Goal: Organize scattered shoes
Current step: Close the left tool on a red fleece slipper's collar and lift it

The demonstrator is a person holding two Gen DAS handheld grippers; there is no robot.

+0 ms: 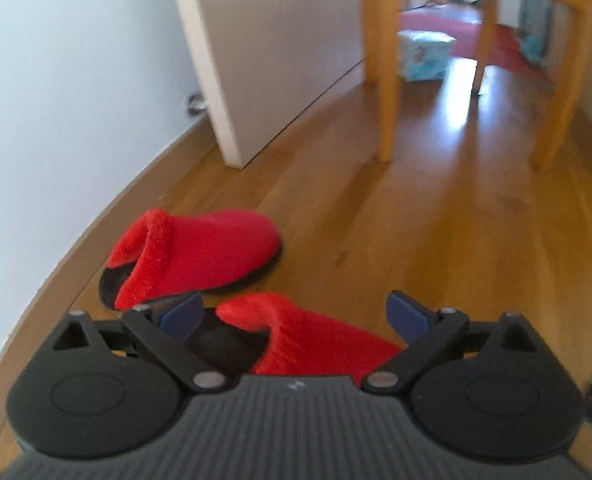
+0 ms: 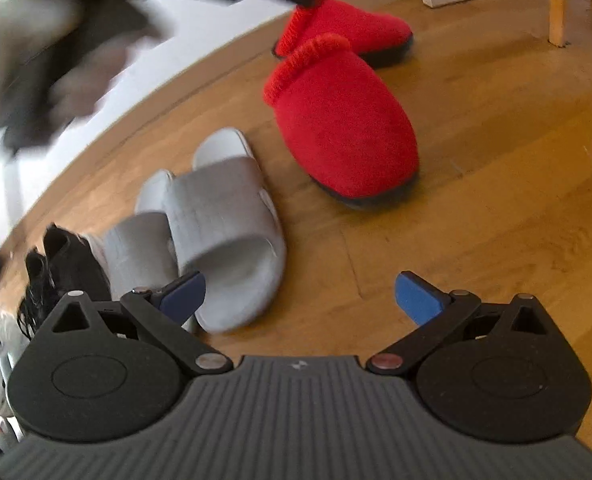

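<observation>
The floor (image 1: 436,208) is of warm brown wood boards, shiny where the light falls, and a wood skirting follows the white wall (image 1: 55,80) on the left. Ahead of the left gripper (image 1: 296,318) stand a white door panel (image 1: 255,60) and pale wooden chair legs (image 1: 386,80); far behind them lie a red rug (image 1: 456,36) and a light blue box (image 1: 424,56). This gripper's fingers are spread wide and hold nothing — the near red slipper (image 1: 308,340) lies between them, close under the body, and I cannot tell if they touch it. The far red slipper (image 1: 199,256) rests on the floor just beyond the left finger, near the skirting.

The right gripper (image 2: 300,296) is also wide open and empty, with bare floor between the fingers. Two grey slides (image 2: 219,220) lie side by side by its left finger, black shoes (image 2: 59,268) further left — both red slippers sit ahead.
</observation>
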